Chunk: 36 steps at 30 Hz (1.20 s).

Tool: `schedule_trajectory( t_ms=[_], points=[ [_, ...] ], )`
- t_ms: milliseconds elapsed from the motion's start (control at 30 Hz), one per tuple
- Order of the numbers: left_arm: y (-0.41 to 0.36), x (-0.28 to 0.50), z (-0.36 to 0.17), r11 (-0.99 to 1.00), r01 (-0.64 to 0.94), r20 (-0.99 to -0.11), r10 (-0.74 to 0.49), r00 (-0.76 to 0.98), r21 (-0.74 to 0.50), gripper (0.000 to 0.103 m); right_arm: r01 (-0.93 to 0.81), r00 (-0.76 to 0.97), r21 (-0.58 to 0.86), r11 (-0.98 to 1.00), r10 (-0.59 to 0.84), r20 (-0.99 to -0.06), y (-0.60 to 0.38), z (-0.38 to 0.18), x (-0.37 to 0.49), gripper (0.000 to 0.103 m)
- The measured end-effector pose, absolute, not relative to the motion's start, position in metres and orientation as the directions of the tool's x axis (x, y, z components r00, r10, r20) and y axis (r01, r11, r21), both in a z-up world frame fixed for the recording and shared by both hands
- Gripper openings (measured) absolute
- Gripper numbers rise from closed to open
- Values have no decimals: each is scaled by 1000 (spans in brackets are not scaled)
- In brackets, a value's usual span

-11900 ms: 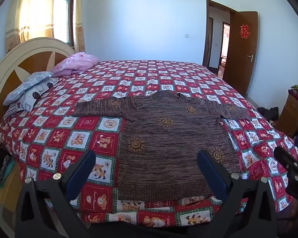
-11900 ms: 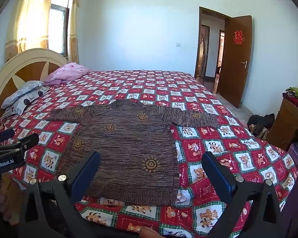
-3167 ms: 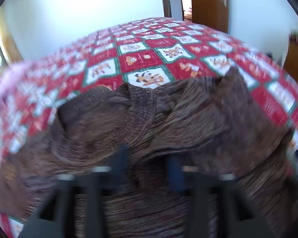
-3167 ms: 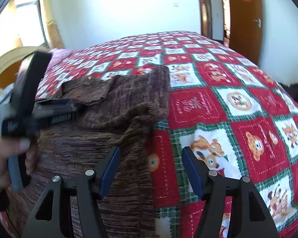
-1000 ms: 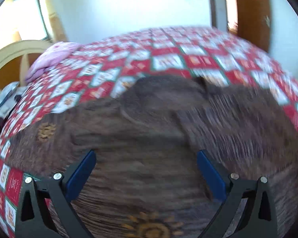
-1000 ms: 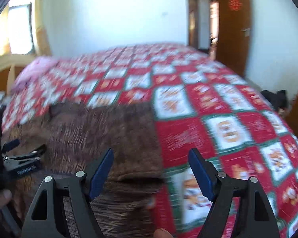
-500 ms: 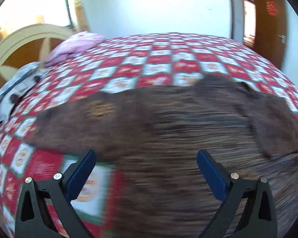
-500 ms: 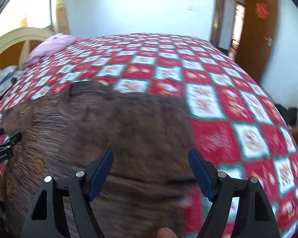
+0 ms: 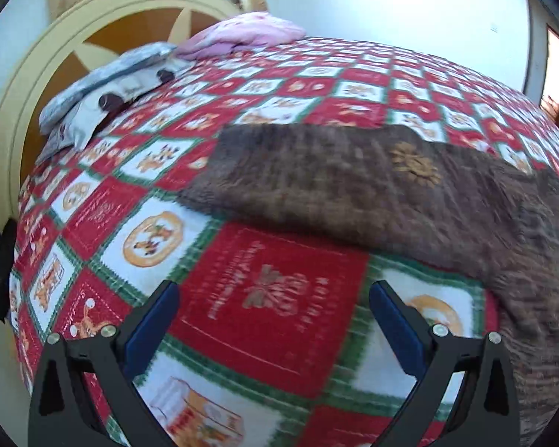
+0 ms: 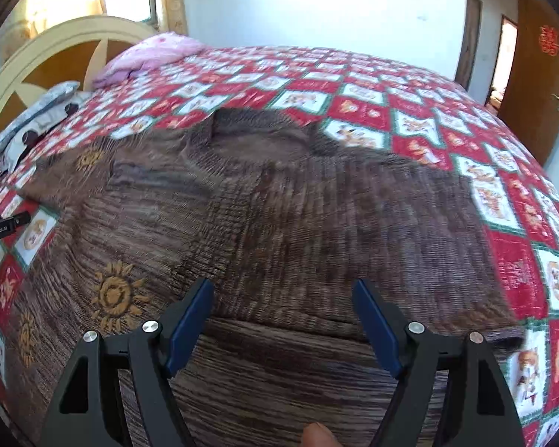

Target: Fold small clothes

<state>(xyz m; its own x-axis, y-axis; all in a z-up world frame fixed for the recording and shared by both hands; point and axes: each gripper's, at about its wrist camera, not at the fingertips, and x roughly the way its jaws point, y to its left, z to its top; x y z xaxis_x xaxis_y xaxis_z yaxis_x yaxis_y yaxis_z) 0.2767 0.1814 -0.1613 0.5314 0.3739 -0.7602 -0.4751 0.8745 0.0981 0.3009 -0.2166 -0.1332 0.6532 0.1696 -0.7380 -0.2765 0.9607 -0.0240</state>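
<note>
A brown knitted sweater with sun motifs (image 10: 279, 223) lies on the red checked bedspread (image 10: 410, 119). Its right sleeve is folded over the body; the left sleeve (image 9: 316, 178) stretches flat toward the headboard. My left gripper (image 9: 275, 320) is open and empty, above bare bedspread just short of the left sleeve. My right gripper (image 10: 283, 313) is open and empty, over the folded right part of the sweater. The left gripper's tip shows at the left edge of the right wrist view (image 10: 3, 225).
A cream and wood headboard (image 9: 67, 48) stands at the left. A grey pillow (image 9: 104, 85) and a pink pillow (image 9: 242, 33) lie by it. A brown door (image 10: 540, 63) is at the right, beyond the bed's far side.
My left gripper has swung left, from over the sweater body to the bedspread below the left sleeve. My right gripper has moved left and sits over the folded part.
</note>
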Motion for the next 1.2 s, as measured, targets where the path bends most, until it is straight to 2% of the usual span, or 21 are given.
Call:
schedule_trajectory(
  t_ms=[100,200,367,433,667,767,800,833,933,1200],
  points=[
    [198,279,-158,864,-503,-773,325,545,8,103,-224,677,-62,973,109,-728,-225,-135,303,78],
    [214,285,-153,843,-528,-768,270,580,-103,103,-199,666,-13,980,126,-736,-234,-147,301,79],
    [236,292,-155,793,-552,-769,178,614,-257,94,-201,687,-61,978,97,-720,-227,-147,294,79],
    [246,294,-155,772,-560,-752,169,637,-300,81,-201,687,-55,978,101,-720,-227,-147,294,79],
    [273,304,-162,711,-561,-710,124,693,-423,72,-197,689,-61,979,94,-719,-228,-149,293,81],
    [278,308,-163,695,-578,-719,126,683,-428,59,-192,688,-58,980,92,-720,-228,-149,293,82],
    [281,309,-163,692,-581,-720,128,682,-428,39,-189,688,-57,980,91,-720,-229,-150,294,83],
    [283,310,-163,695,-578,-724,121,680,-427,7,-187,688,-56,981,90,-720,-229,-150,294,83],
    [288,309,-163,694,-562,-722,87,686,-451,9,-185,688,-54,981,90,-720,-230,-150,293,84],
    [279,303,-135,732,-515,-683,92,724,-447,9,-181,693,-34,983,104,-713,-233,-149,292,84]
  ],
)
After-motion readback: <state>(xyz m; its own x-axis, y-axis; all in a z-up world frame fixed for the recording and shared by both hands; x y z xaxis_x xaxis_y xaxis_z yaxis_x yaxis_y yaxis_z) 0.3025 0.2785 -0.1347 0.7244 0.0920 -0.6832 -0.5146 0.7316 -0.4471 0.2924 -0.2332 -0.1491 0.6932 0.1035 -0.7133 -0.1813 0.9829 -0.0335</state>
